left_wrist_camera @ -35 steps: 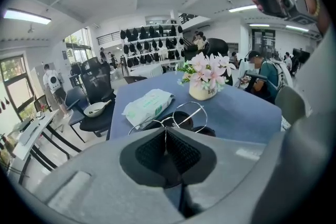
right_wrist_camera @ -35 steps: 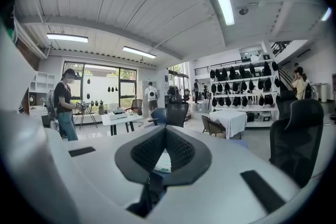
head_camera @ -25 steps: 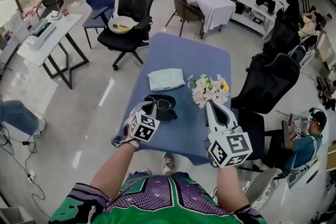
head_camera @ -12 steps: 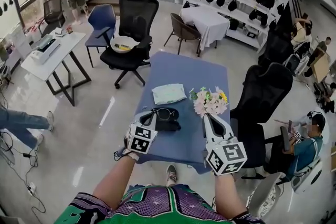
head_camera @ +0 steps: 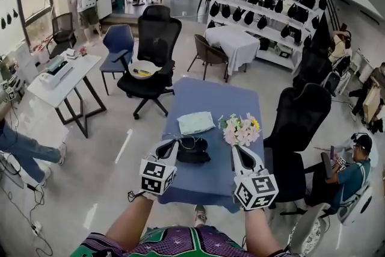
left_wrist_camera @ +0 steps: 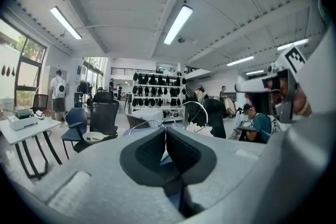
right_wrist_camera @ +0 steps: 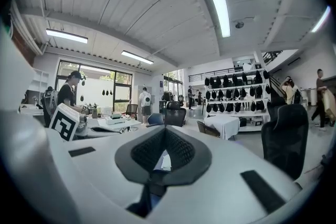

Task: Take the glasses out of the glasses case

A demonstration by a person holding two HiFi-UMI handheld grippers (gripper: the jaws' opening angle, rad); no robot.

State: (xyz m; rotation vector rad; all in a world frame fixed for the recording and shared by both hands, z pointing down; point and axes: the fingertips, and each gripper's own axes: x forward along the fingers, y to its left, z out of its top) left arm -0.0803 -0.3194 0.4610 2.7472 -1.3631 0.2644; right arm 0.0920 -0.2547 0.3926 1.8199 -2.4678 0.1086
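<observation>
Nearest to me, two forearms reach out from a green and purple shirt, each hand holding a grey gripper topped by a marker cube. The left gripper [head_camera: 172, 143] has its jaws pinched shut on the glasses [head_camera: 188, 142]. In its own view the thin wire rims curve up just past the closed tips. The right gripper [head_camera: 236, 149] is closed too, with nothing between its jaws, and sits apart from the other things. Just below and beyond the glasses lies the black glasses case [head_camera: 195, 157] on the blue table [head_camera: 210, 99]. Further along the table I see a pale tissue pack [head_camera: 195, 123] and a bunch of flowers [head_camera: 240, 129]. Beyond the table stands a black office chair [head_camera: 155, 45].
</observation>
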